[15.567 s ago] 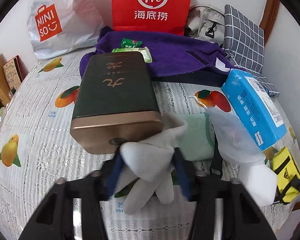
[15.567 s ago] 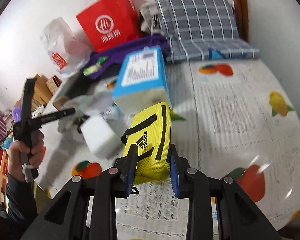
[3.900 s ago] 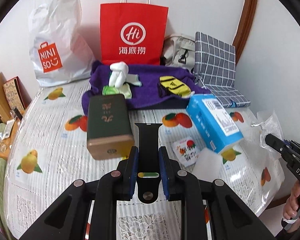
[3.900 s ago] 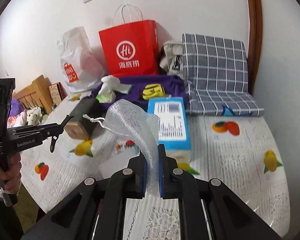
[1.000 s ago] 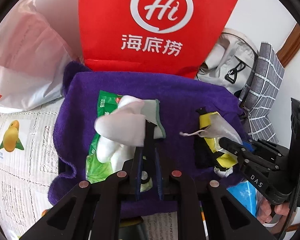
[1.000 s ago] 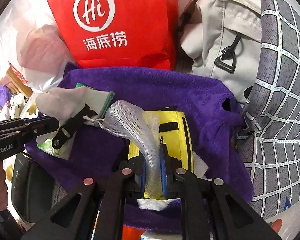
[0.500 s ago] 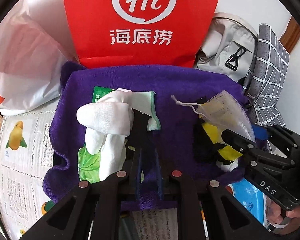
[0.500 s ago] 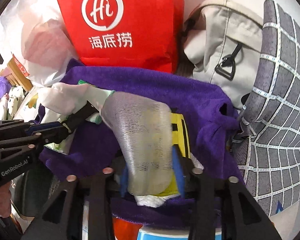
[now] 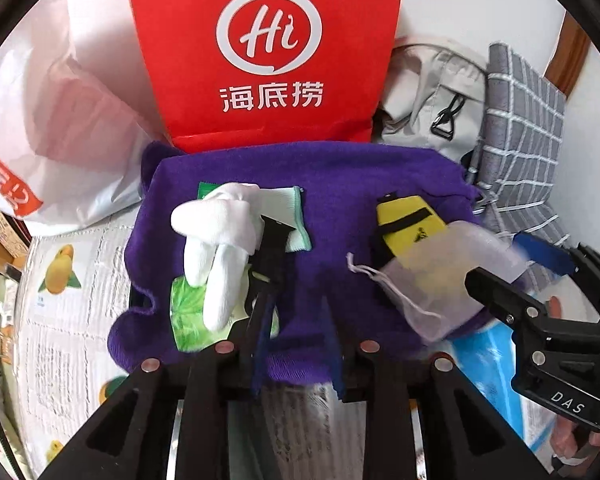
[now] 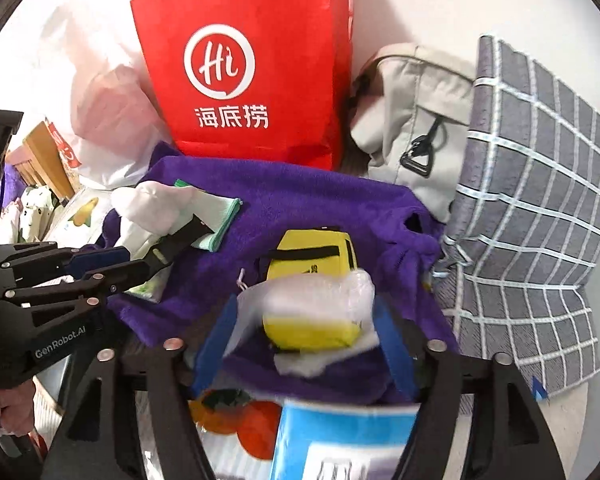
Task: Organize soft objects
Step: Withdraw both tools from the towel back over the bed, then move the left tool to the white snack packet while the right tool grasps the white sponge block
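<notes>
Purple terry towel (image 9: 340, 184) spread below a red paper bag (image 9: 266, 52). From the left wrist: left gripper (image 9: 300, 344) just opening, blue pads blurred, black watch strap (image 9: 274, 252) lying free ahead of the left pad, not pinched, leaning on a white cotton glove (image 9: 216, 240) over a green wipes packet (image 9: 188, 316). Further right, yellow zip pouch (image 9: 410, 226) partly under a translucent mesh drawstring bag (image 9: 444, 280), right gripper (image 9: 540, 276) beside it.

From the right wrist: right gripper (image 10: 304, 340) opening, jaws spread wide, mesh drawstring bag (image 10: 316, 296) loose between the pads, draped over the yellow pouch (image 10: 312, 256) on the towel (image 10: 300, 204). Left gripper (image 10: 116, 264) at left, near the glove (image 10: 148, 204). Grey checked cushion (image 10: 536, 200) at right.
</notes>
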Motion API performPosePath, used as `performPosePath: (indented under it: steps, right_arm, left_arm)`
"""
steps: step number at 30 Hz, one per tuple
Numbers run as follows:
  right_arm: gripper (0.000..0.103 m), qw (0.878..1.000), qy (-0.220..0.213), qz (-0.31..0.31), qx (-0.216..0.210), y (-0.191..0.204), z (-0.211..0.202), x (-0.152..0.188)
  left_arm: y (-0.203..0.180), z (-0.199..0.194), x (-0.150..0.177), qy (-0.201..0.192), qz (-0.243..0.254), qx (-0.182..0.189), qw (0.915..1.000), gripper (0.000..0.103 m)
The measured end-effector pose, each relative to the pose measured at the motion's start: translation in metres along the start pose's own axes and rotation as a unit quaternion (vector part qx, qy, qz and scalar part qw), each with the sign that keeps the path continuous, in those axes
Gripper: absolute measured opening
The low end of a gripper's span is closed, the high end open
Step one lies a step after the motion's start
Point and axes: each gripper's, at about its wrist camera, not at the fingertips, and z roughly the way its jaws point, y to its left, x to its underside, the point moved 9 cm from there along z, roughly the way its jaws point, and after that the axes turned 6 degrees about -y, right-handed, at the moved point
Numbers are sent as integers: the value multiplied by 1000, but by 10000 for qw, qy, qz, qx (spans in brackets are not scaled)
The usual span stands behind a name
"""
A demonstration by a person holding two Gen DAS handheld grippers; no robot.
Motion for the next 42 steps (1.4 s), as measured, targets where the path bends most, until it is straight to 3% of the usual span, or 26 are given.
performPosePath:
  steps: [3,7,17,25,36,42]
  right_arm:
    - [73,10000,-26,85,-30,0,-12,3]
    - [74,9999,13,129,-64,5,-19,9]
    - [74,9997,177,174,49,7,-26,27]
    - [74,9990,107,385,-193,20,-60,53]
    - [74,9977,48,554,-389,42,-118,105]
    - [74,9962,95,735,-448,51,-143,138]
  left_arm:
    - [3,-10,8,49,-262,301,9992,33]
    - [6,-21,16,107,-569,672,9961,34]
    - [41,-51,27,-100,-813,542,9952,38]
    - [34,-89,47,-217,-828,666,9941,38]
    - [7,-136,105,-229,-695,807,9940,40]
    - [19,-150,136,-255,-751,607,9950,44]
